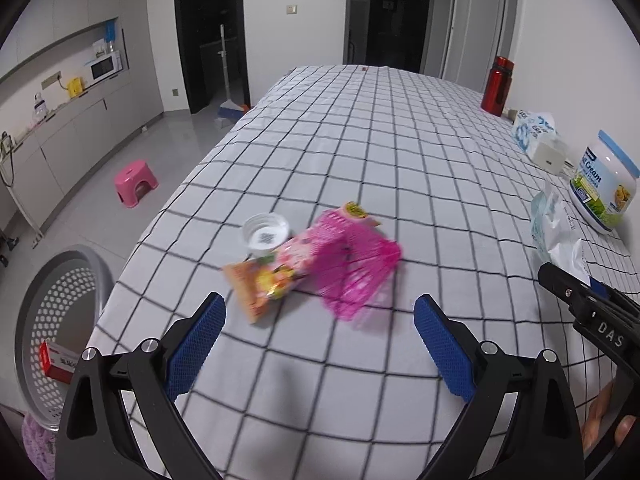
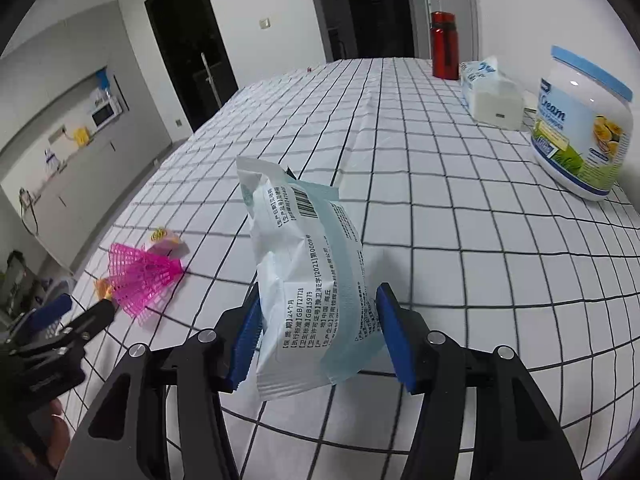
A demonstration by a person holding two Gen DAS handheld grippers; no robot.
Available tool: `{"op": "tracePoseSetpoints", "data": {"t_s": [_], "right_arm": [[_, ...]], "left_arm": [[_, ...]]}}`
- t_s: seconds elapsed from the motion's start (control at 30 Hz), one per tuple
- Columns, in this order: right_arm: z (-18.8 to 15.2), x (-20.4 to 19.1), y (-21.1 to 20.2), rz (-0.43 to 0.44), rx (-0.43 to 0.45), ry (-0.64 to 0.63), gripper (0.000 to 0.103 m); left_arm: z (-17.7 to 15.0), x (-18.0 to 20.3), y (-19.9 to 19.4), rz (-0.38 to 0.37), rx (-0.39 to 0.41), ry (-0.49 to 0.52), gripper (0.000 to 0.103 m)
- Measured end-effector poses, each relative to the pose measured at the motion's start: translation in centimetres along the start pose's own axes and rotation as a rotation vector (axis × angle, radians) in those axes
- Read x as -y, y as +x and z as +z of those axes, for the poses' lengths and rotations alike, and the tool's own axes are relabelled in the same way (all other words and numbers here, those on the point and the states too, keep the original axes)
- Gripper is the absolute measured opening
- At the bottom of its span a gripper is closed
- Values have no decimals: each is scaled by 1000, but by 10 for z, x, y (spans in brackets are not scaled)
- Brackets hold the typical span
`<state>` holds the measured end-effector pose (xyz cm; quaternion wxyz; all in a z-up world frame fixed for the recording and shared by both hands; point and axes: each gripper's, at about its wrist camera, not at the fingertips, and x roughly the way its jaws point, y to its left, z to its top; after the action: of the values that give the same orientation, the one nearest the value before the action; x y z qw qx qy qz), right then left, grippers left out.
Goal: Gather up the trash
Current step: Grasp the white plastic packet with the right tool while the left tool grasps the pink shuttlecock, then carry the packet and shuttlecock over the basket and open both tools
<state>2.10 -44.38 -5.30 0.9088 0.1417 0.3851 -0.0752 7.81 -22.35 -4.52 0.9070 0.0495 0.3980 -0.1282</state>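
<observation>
Grey perforated basket waits on the floor left of the left gripper, whose jaws stand open and empty; ahead of them lie pink netting, a snack wrapper and a lid. The right gripper pinches a white packet upright, clear of the checked worktop.

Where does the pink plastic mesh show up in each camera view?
Left wrist: pink plastic mesh lies at picture centre, ahead of the open left gripper, over snack wrappers.
Right wrist: far left, lower half.
Shared landmark: red bottle at the table's far right.
</observation>
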Motion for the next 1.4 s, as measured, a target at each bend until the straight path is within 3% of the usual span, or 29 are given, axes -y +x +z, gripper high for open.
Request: {"op": "tracePoseSetpoints", "data": {"t_s": [0.17,0.43,0.53,0.6,0.7,0.93,1.4], "right_arm": [[2,10,-7,37,25,27,54],[4,20,-21,61,64,62,54],[5,19,-22,65,66,57,54],[5,17,-22,67,66,52,54],[5,16,-22,69,66,50,54],[2,13,-18,67,54,49,54],[-14,-34,-21,100,47,-4,54]], "left_arm": [[4,16,9,13,5,16,90],[8,31,33,4,-34,23,68],[9,35,39,-15,-49,21,50],[9,38,43,-42,-61,24,11],[8,40,42,-51,-60,33,2],[4,37,17,-68,-15,62,2],[-3,-31,-48,46,47,72,2]]}}
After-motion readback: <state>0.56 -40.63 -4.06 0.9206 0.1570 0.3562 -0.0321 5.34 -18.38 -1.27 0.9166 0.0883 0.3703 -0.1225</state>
